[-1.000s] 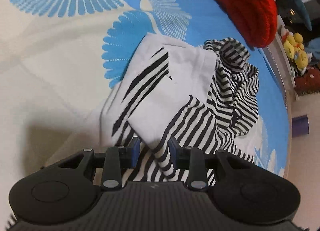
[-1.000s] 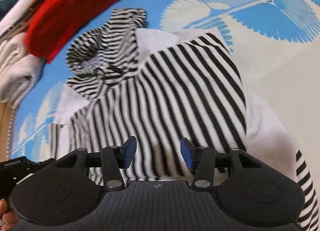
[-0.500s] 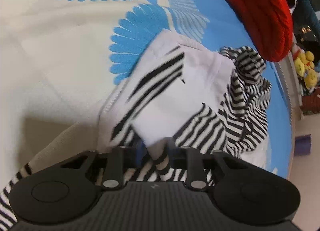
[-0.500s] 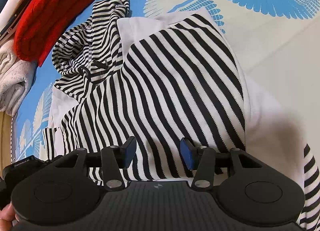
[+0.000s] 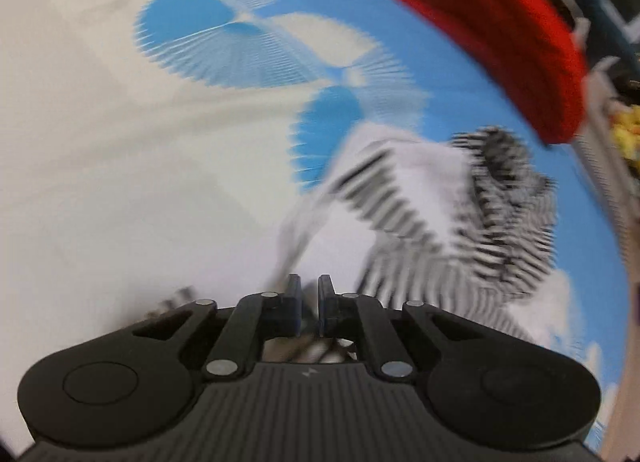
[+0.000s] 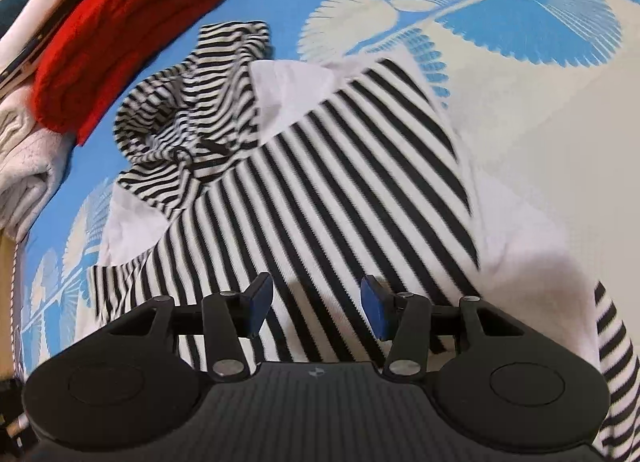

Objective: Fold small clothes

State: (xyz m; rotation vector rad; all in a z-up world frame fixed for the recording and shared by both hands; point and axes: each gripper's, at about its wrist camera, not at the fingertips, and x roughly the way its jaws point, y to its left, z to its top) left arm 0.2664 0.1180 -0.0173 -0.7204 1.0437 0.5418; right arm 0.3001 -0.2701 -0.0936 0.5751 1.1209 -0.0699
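Left wrist view: left gripper [image 5: 309, 298] fingers had narrowed onto the striped garment [image 5: 420, 230]; right gripper [image 6: 316, 302] fingers remained wide.

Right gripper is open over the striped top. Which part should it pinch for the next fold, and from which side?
Probably the white sleeve edge on the striped top, approached from the cream side of the bedspread. The edge lies loose, with bare cloth beyond. The right gripper hovers open mid-panel, where flat fabric offers no edge. The left gripper already pinches a fold.
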